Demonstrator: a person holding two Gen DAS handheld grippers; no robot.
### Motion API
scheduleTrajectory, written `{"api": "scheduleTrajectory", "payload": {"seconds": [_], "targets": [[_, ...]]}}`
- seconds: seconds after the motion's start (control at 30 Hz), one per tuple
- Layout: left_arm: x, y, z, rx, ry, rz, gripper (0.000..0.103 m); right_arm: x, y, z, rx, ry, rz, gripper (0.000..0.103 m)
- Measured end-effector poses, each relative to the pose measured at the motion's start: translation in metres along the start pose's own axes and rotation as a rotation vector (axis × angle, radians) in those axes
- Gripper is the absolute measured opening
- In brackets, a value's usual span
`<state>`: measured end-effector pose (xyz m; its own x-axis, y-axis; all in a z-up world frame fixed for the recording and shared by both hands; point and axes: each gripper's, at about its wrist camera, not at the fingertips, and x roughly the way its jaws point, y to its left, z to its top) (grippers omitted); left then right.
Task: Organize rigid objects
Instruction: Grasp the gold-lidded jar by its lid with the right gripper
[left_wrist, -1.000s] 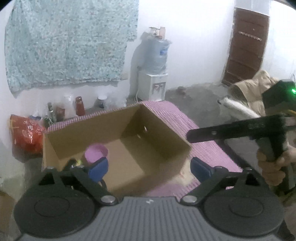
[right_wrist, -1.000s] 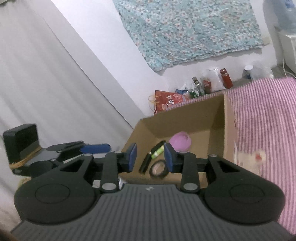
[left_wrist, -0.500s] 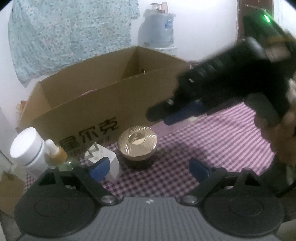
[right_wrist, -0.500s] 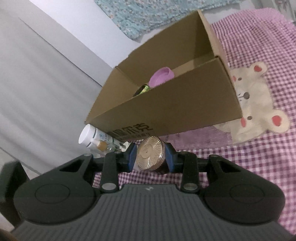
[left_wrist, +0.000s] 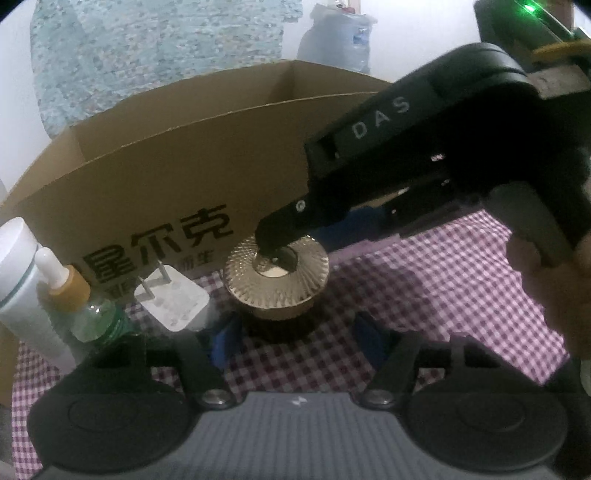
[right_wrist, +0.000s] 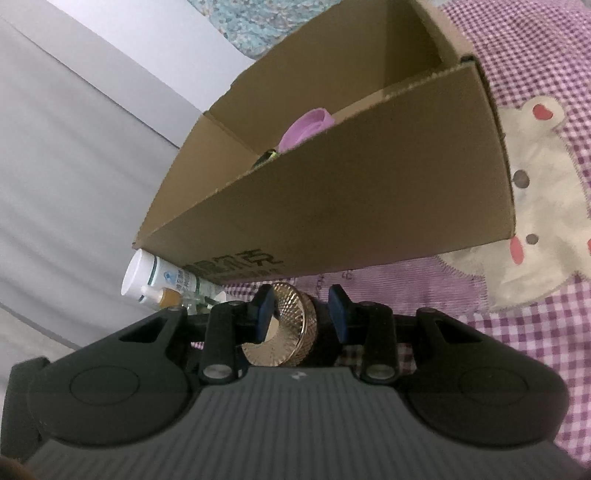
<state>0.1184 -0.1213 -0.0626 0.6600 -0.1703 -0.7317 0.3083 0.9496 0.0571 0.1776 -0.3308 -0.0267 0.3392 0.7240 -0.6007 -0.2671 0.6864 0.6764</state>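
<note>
A dark jar with a ribbed gold lid (left_wrist: 277, 275) stands on the checked cloth in front of a cardboard box (left_wrist: 177, 177). My right gripper (right_wrist: 301, 314) straddles the jar (right_wrist: 288, 325), one blue pad on the lid top and one by the dark base; a small gap shows on the right side. In the left wrist view the right gripper (left_wrist: 280, 236) reaches down onto the lid from the right. My left gripper (left_wrist: 295, 336) is open and empty, just short of the jar. A pink cup (right_wrist: 306, 127) lies inside the box (right_wrist: 369, 199).
A white charger plug (left_wrist: 171, 299), a small dropper bottle (left_wrist: 74, 295) and a white tube (left_wrist: 18, 280) stand left of the jar against the box. A bear patch (right_wrist: 535, 206) is sewn on the purple checked cloth (left_wrist: 443, 288) at right.
Both grippers dropped from above the box to the cloth in front of it. My right gripper moved over the gold-lidded jar and now has it between its pads.
</note>
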Motion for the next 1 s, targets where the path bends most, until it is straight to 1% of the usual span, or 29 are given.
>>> {"api": "scheduleTrajectory", "payload": {"seconds": [0.1,0.3,0.6,0.7,0.77,0.87,1.0], "targets": [[0.000,0.001,0.002,-0.007,-0.002,-0.008,0.067,0.000,0.001,-0.001,-0.007,-0.006,-0.006,0.032],[-0.005,-0.005,0.003,-0.003,-0.005,-0.059,0.067,-0.015,-0.003,-0.009,0.000,-0.016,-0.020,0.032],[-0.013,-0.029,-0.007,0.053,-0.019,-0.182,0.067,-0.055,-0.020,-0.033,0.058,-0.047,-0.073,0.033],[-0.016,-0.035,-0.012,0.072,-0.027,-0.213,0.067,-0.067,-0.024,-0.042,0.080,-0.059,-0.087,0.033],[-0.018,-0.038,-0.013,0.085,-0.045,-0.212,0.067,-0.075,-0.028,-0.046,0.097,-0.064,-0.088,0.032],[-0.019,-0.039,-0.009,0.102,-0.063,-0.188,0.067,-0.081,-0.033,-0.050,0.113,-0.077,-0.093,0.032],[-0.010,-0.036,-0.006,0.118,-0.038,-0.179,0.068,-0.085,-0.037,-0.052,0.124,-0.080,-0.089,0.032]]}}
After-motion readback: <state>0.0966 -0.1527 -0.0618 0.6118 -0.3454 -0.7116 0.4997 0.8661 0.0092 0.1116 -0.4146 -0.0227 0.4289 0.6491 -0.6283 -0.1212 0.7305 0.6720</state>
